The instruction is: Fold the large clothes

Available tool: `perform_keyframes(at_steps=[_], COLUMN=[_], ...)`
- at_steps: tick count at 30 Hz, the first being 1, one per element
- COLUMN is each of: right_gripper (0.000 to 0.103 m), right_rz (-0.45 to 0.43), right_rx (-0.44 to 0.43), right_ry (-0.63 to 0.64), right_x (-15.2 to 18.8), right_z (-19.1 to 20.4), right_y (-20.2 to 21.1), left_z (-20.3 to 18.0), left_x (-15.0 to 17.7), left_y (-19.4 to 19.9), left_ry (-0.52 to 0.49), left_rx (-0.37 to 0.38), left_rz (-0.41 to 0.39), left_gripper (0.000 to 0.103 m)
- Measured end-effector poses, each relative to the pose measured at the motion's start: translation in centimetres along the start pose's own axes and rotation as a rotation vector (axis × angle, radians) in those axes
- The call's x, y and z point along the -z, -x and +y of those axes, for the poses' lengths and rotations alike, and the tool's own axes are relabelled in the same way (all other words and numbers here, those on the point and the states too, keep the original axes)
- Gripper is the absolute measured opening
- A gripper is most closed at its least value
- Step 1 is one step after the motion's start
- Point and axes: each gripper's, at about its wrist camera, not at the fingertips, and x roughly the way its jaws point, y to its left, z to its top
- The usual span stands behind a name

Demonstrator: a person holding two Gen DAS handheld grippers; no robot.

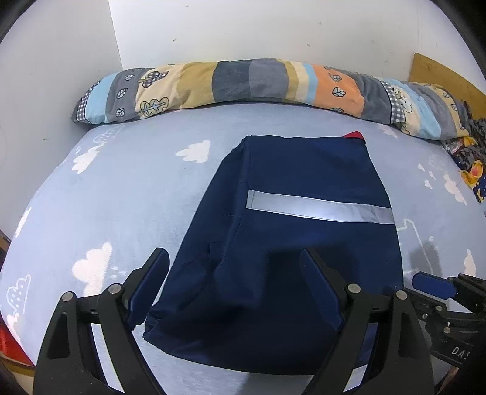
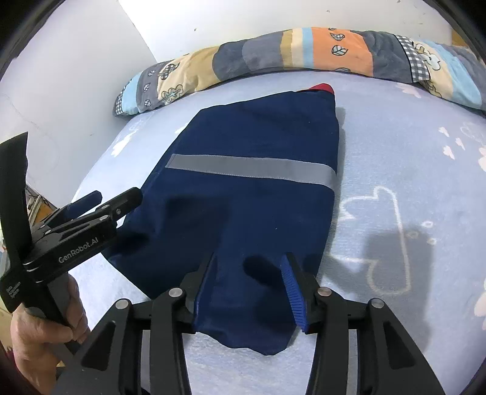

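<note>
Ahead, folded navy garment; bare bedsheet right, pillow roll beyond.

I see my left gripper spread wide above a folded navy garment with a grey reflective strip on the cloud-print sheet.

Both wrist cameras look steeply down and forward from the bed's near edge, close above the folded navy garment. The left view sits further left. Both share the garment, the patchwork quilt roll and the far wall.
</note>
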Motion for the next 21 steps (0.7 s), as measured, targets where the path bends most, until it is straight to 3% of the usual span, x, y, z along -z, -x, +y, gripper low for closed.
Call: perform_keyframes(at_steps=[21], right_gripper=[0.05], right_rz=[0.011], right_rx=[-0.012], right_ry=[-0.066], right_x=[-0.5], right_z=[-1.6], right_y=[-0.7], left_z=[-0.3], left_x=[-0.2], left_y=[-0.7], left_ry=[-0.008], left_rx=[-0.002], left_rz=[0.004], left_gripper=[0.089])
